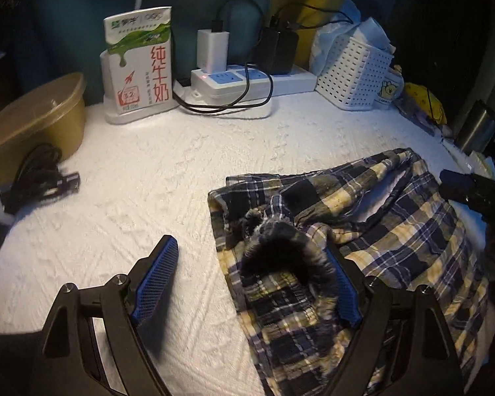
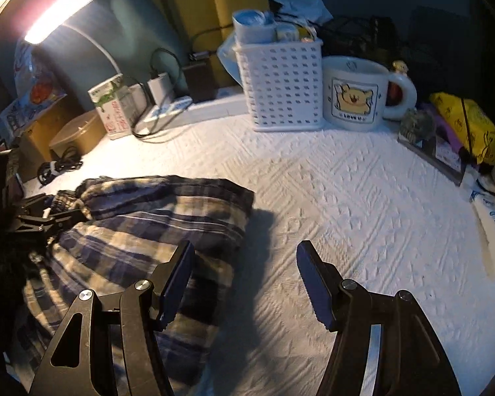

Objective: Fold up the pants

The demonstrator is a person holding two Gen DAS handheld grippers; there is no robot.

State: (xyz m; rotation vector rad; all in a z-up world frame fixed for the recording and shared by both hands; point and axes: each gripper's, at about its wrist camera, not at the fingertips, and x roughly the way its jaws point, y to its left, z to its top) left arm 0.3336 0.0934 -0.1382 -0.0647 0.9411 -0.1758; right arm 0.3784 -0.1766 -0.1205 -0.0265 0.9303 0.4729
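Left wrist view: the left gripper (image 1: 257,283) is hovering with jaws wide apart, gripping nothing; a raised fold of the plaid pants (image 1: 363,237) is bunching against its right finger, likely the next pinch point. The pants are lying near the front edge of the white quilted surface (image 1: 148,171).

Right wrist view: the right gripper (image 2: 246,280) is standing open and empty, straddling the pants' right edge, seemingly positioning for a fold

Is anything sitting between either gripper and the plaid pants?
Nothing visible. The left gripper stands open right at the plaid pants, one finger against a raised fold. The right gripper is open at their other edge, with only bare white table cover around.
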